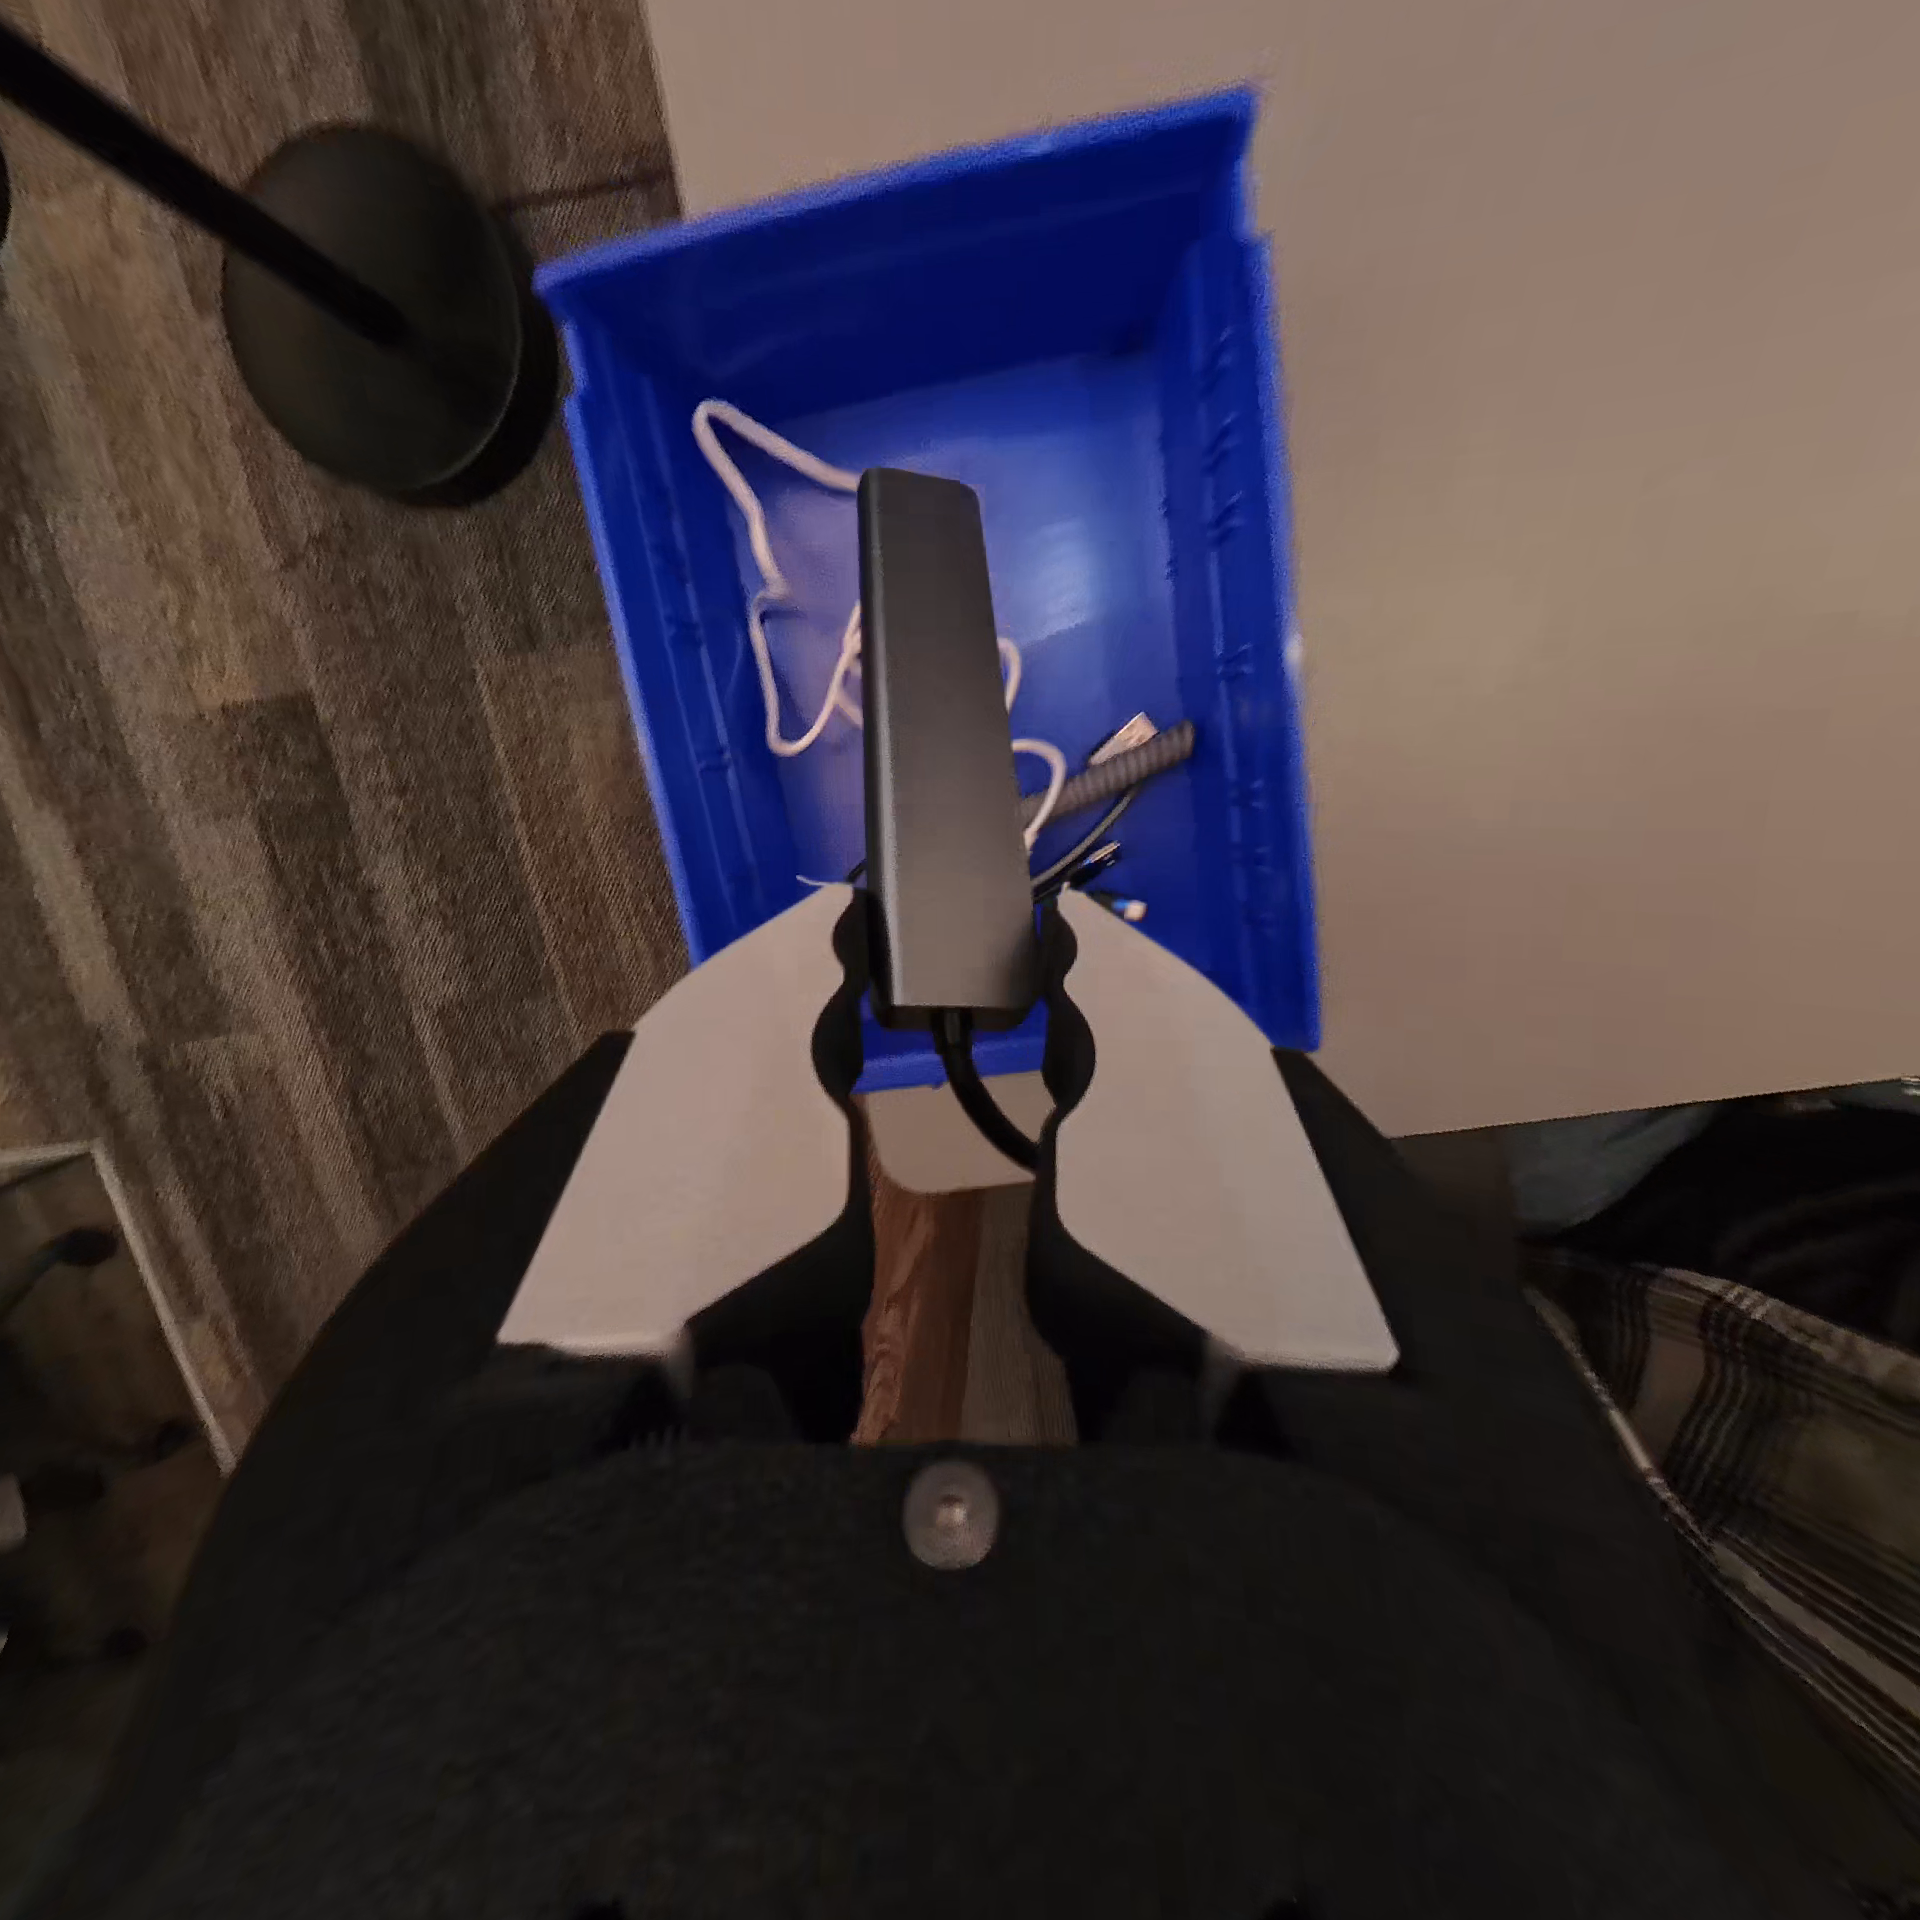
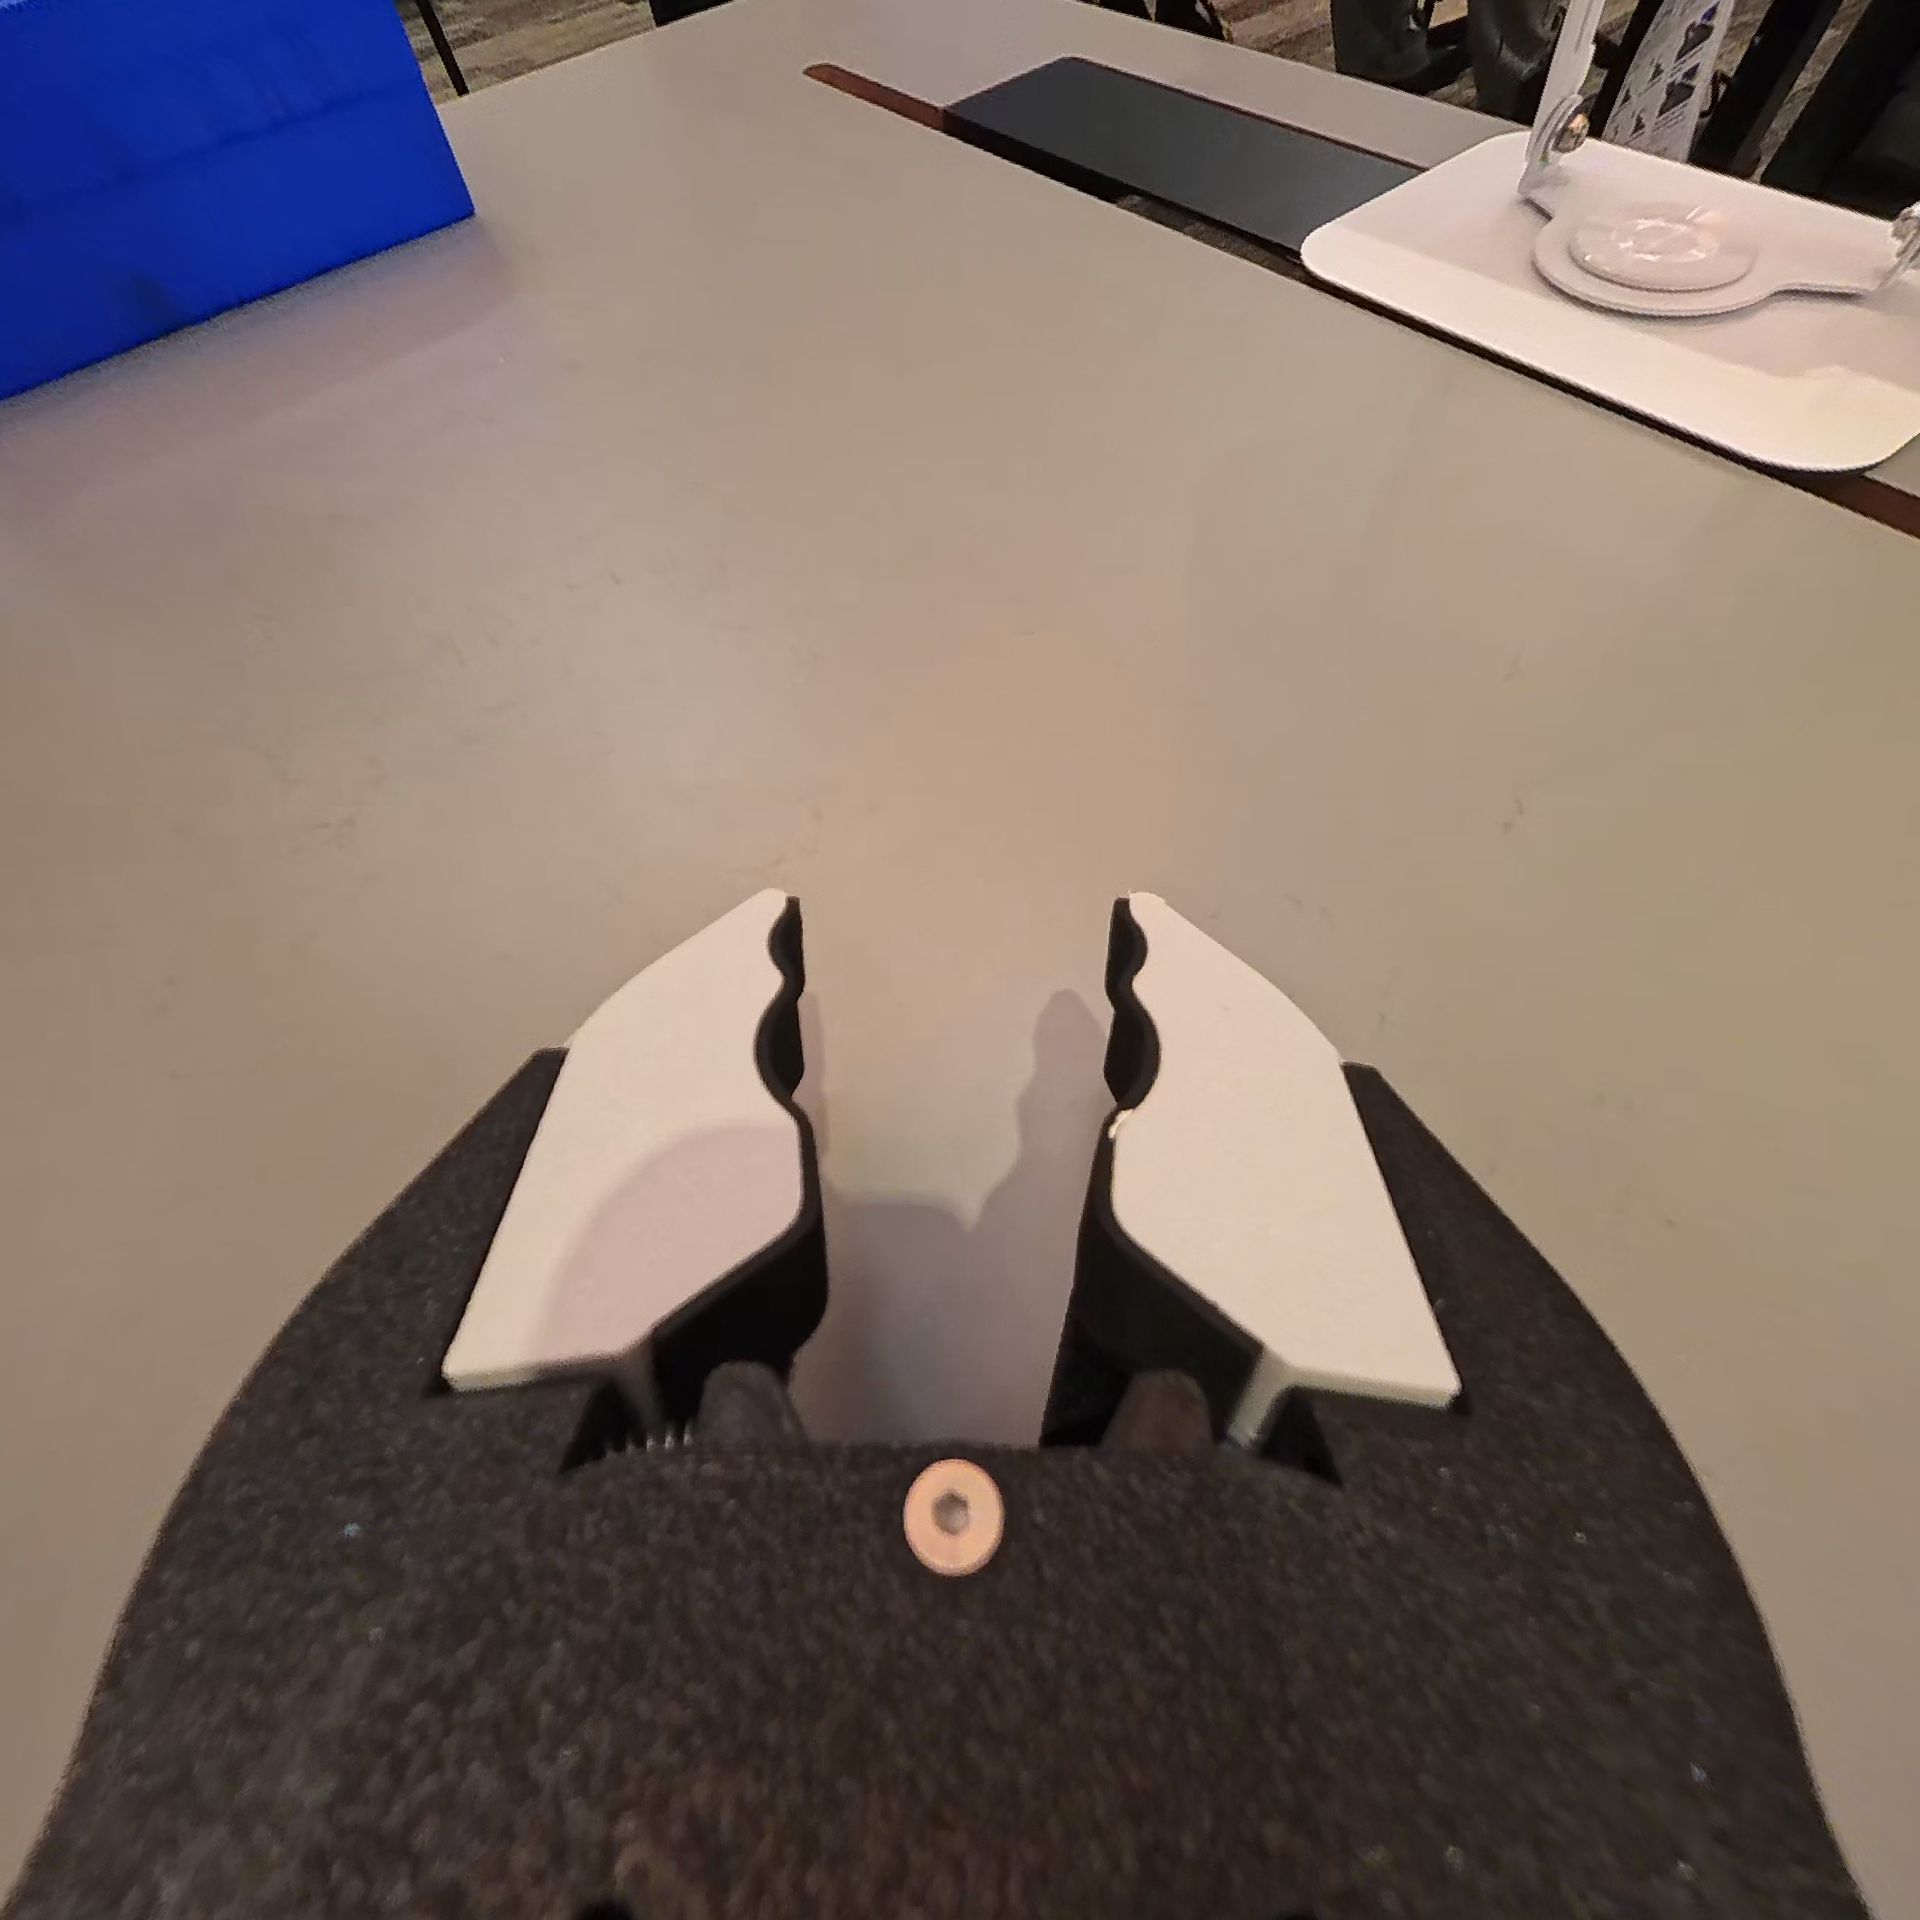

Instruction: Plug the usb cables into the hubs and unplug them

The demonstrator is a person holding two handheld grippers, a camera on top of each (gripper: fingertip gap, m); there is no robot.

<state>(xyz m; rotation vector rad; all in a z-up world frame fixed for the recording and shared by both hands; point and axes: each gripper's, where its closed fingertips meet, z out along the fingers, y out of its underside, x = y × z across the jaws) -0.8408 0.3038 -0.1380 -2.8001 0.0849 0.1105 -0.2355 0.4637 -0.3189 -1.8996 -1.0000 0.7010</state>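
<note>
My left gripper (image 1: 951, 914) is shut on the near end of a long dark grey USB hub (image 1: 930, 717) and holds it above a blue bin (image 1: 1236, 499). The hub's short black lead (image 1: 987, 1112) loops down between the fingers. In the bin lie a white cable (image 1: 764, 582), a grey braided cable with a metal USB plug (image 1: 1127, 758) and a few thin dark cables (image 1: 1091, 868). My right gripper (image 2: 956, 914) is open and empty, low over the bare grey table (image 2: 935, 520). The bin's blue wall (image 2: 208, 177) shows at the upper left of the right wrist view.
The bin stands at the table's corner (image 1: 1558, 520); beyond the edge are a wood-pattern floor (image 1: 260, 779) and a black round stand base (image 1: 384, 312). Plaid cloth (image 1: 1745, 1455) is at lower right. A white stand base (image 2: 1621, 301) and a black flat panel (image 2: 1174, 145) sit at the far right. One gripper's finger ends stand about 65 centimeters off the other's. From the right gripper's tips to the white stand base (image 2: 1621, 301) is close to 35 centimeters.
</note>
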